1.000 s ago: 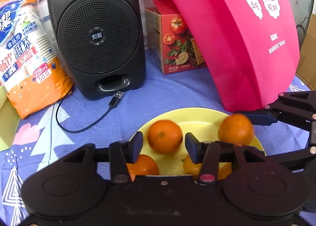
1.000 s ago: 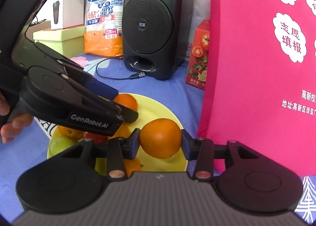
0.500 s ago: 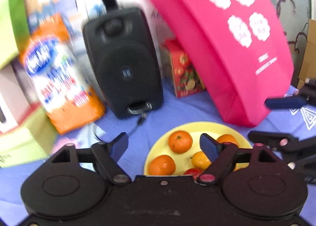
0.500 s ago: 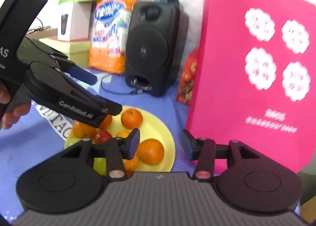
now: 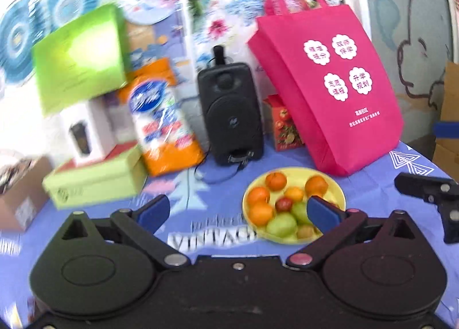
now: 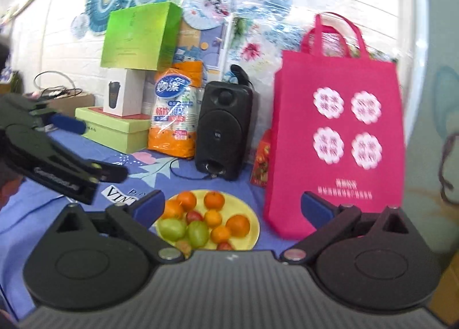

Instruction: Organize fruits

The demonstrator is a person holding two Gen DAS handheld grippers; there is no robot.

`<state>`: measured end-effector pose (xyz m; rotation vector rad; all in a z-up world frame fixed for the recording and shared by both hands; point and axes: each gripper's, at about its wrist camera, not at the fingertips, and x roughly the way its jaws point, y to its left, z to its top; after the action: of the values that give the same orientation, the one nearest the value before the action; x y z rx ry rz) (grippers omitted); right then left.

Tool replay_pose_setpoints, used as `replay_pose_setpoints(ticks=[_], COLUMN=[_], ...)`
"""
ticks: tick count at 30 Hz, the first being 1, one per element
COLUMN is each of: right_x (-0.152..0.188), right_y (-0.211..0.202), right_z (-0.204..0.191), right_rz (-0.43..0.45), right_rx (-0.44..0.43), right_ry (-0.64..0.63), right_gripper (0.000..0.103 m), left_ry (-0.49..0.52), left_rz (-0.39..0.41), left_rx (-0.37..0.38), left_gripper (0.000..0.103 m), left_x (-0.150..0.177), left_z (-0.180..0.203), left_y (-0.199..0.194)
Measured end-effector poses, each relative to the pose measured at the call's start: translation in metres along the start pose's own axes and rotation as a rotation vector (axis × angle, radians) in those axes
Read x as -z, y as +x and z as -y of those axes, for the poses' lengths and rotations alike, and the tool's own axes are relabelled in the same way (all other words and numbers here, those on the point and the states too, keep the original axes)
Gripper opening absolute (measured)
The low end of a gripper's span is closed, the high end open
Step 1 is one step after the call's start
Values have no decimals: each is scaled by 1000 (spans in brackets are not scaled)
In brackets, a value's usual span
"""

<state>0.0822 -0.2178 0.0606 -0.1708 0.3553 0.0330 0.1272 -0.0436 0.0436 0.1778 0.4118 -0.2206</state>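
Note:
A yellow plate (image 5: pixel 339 189) on the blue tablecloth holds several oranges (image 5: pixel 276 180), a red apple (image 5: pixel 284 204) and two green apples (image 5: pixel 282 224). My left gripper (image 5: pixel 238 211) hangs back from the plate and above the cloth, its jaws opening wide with nothing between them. My right gripper (image 6: pixel 232 207) is also drawn back, jaws opening, nothing held. The plate (image 6: pixel 256 231) with its oranges (image 6: pixel 237 225) and green apples (image 6: pixel 172 228) lies just beyond it. Each gripper shows in the other's view: right gripper (image 5: pixel 414 154), left gripper (image 6: pixel 91 149).
Behind the plate stand a black speaker (image 5: pixel 231 116) with a cable, a pink tote bag (image 5: pixel 330 93), a small red box (image 5: pixel 284 125), an orange pack of paper cups (image 5: pixel 160 116) and green boxes (image 5: pixel 94 176) stacked at the left.
Both grippers have pulled back and up from the plate and opened wide. The oranges that were between their fingers a second ago now lie on the plate.

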Motion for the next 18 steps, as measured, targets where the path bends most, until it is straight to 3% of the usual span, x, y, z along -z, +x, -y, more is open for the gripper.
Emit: replay_pose_setpoints(ticks=[5,12,18], right_x=[24,63,71], right_y=[-34,-59,-70], right_z=[-24,-49,-56], right_rz=[-13,-99,-113], right_rx=[116,133,149], right_ry=[105,154,147], right_gripper=[103,103,103], left_ry=[-94,-158,-134], left_rz=[-38,-67,-59], left_rx=[-8,-42,-46], left_gripper=[103,103,103], left_x=[39,86,98], left_z=[-4,-4,0], left_y=[-40,-80,-95])
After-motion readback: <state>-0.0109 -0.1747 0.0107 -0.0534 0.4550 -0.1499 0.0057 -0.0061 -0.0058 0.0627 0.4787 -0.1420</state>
